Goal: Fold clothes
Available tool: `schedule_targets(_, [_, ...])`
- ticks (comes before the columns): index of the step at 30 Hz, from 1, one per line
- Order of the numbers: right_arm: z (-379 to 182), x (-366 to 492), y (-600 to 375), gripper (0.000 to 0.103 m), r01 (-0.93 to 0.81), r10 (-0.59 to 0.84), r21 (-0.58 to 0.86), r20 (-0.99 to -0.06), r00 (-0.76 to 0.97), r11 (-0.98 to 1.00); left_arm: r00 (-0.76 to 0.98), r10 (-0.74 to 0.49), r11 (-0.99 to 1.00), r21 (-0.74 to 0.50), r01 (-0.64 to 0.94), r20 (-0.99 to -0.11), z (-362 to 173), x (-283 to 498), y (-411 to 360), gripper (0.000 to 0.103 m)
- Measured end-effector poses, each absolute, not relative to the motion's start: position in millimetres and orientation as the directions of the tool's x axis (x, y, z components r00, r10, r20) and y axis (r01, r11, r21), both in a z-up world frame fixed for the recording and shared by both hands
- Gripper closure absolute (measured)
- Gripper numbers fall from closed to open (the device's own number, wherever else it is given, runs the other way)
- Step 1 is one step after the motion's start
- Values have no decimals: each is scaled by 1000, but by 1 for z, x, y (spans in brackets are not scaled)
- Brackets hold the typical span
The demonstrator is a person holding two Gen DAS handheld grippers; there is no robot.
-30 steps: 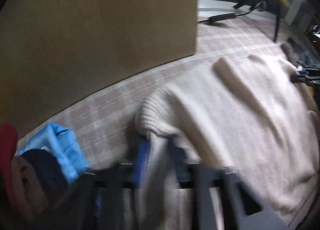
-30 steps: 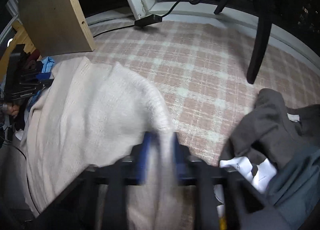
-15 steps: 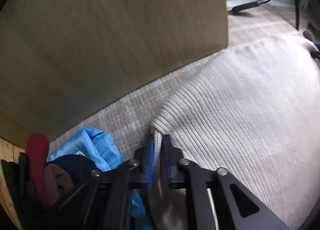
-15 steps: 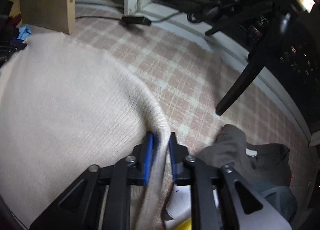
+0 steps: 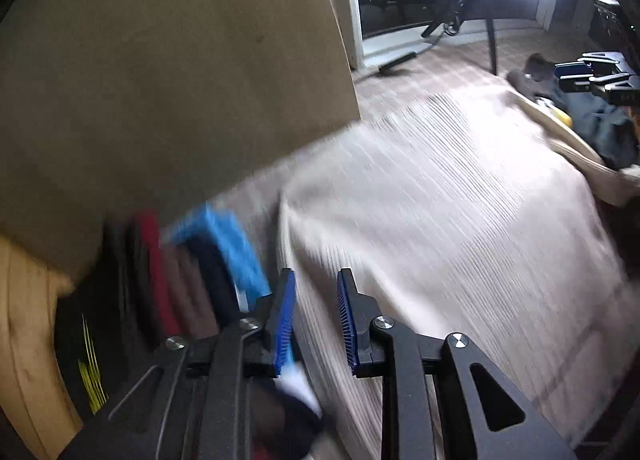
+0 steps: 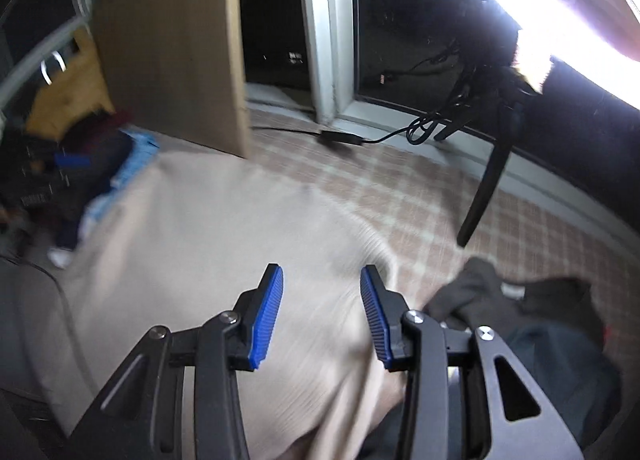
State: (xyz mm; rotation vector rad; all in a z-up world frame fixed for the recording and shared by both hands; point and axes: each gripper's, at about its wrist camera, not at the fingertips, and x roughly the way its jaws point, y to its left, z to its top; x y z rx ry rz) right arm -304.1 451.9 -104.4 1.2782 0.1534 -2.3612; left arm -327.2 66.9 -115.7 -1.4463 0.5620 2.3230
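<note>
A cream ribbed knit sweater [image 5: 460, 219] lies spread flat on the plaid carpet; it also shows in the right wrist view [image 6: 224, 252]. My left gripper [image 5: 316, 288] is open and empty, above the sweater's left edge. My right gripper [image 6: 322, 280] is open and empty, above the sweater's right part. The right gripper also shows far off in the left wrist view [image 5: 592, 71].
A stack of folded clothes, blue, navy and red [image 5: 200, 260], sits left of the sweater by a wooden panel [image 5: 168, 71]. A dark grey and navy clothes pile [image 6: 520, 312] lies to the right. A black stand leg [image 6: 488, 183] and cable [image 6: 360, 137] are near the window.
Both grippers have opened and let go of the sweater's corners. The sweater now lies flat, and both grippers have lifted back from it.
</note>
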Motion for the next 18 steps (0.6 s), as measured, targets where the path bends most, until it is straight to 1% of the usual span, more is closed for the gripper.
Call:
schedule_targets(2, [-93,-280,464,63,426,-379,178,-808,-452,-887,-366,125,-883,65,-465,-922,-121,-297,48,78])
schedule_targets(4, [-85,-250,477,58,404,-403,221,-796,-451,-888,-315,146,-891,13,-453,-938,-133,-274,34,78])
schedule_targets(5, [-87,-233,483,56,388,-415,248,-796,-440,-888,-292,149,-894,-2,-449,-945,-149,-259,37,78])
schedule_targets(7, [-91,-199,493,56,348,-422,286,-799,-427,-893,-263,147,-900,-18,-436,-953,-163,-235,32,78])
schedule_targets(10, [-98,-147,507,56,280,-415,321,-808,-417,-905,-218,181,-909,-79,-410,-959,-182,-201,28,78])
schedule_targets(15, [-111,-56,528,56,169,-409,372,-822,-397,-913,-212,229,-894,-118,-433,-950,-169,-145,27,78])
schedule_targets(17, [-118,-29,528,56,144,-437,415,-812,-388,-899,-216,232,-888,-116,-444,-949,-157,-123,22,78])
schedule_targets(18, [-125,-13,525,55,131,-456,441,-803,-383,-888,-218,233,-886,-114,-450,-948,-150,-112,20,75])
